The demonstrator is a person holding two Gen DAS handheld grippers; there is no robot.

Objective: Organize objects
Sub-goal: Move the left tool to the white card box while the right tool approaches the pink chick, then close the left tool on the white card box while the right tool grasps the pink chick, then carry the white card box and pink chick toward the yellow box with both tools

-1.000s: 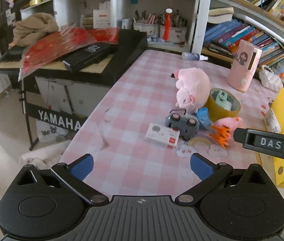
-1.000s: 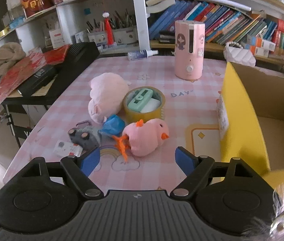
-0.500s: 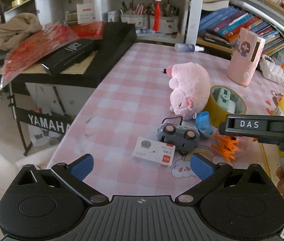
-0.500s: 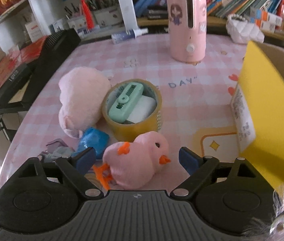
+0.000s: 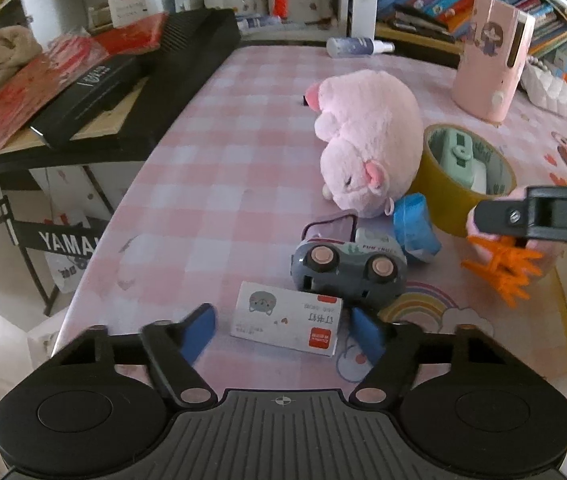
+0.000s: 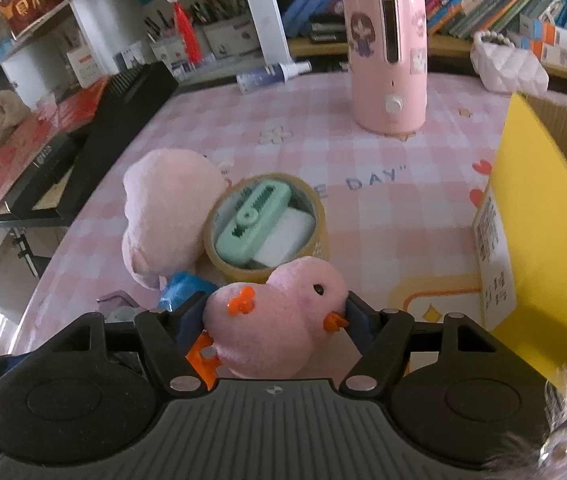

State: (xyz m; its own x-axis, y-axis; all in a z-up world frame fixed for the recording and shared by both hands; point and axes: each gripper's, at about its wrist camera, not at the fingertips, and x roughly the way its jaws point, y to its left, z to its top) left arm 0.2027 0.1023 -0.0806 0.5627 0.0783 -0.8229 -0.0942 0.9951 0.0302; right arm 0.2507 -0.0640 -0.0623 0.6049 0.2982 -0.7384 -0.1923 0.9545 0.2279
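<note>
**Inspector A:** We begin with the left gripper [image 5: 281, 328]. Its jaws are closing, about half apart, with the small white box [image 5: 286, 319] lying between the blue fingers [image 5: 199, 330]. We see a gap on both sides; the pads do not press on the box.

**Inspector B:** Agreed. The box lies flat on the pink checked tablecloth [image 5: 219, 184], just in front of the grey toy car [image 5: 349, 268]. It carries a cat drawing and a red square label; the characters are too small for us to read.

**Inspector A:** The right gripper [image 6: 273, 320]: its jaws are also closing, and the pink plush chick [image 6: 279, 320] sits between them. Both pads appear to touch its sides.

**Inspector B:** We note the chick near the table's front edge, just in front of the tape roll [image 6: 315, 216], which holds a mint-green device [image 6: 251, 220]. The pink plush pig [image 6: 163, 216] lies touching the roll's left side.

**Inspector A:** Legible writing: "DAY" printed on the cloth in the right view, "YAMA" on the keyboard stand [image 5: 65, 240], "FUN" on the car's side, and "DA" on the right gripper's arm as seen from the left.

**Inspector B:** The yellow cardboard box [image 6: 539, 216] stands to the right, with a printed label on its side that we cannot read.
</note>
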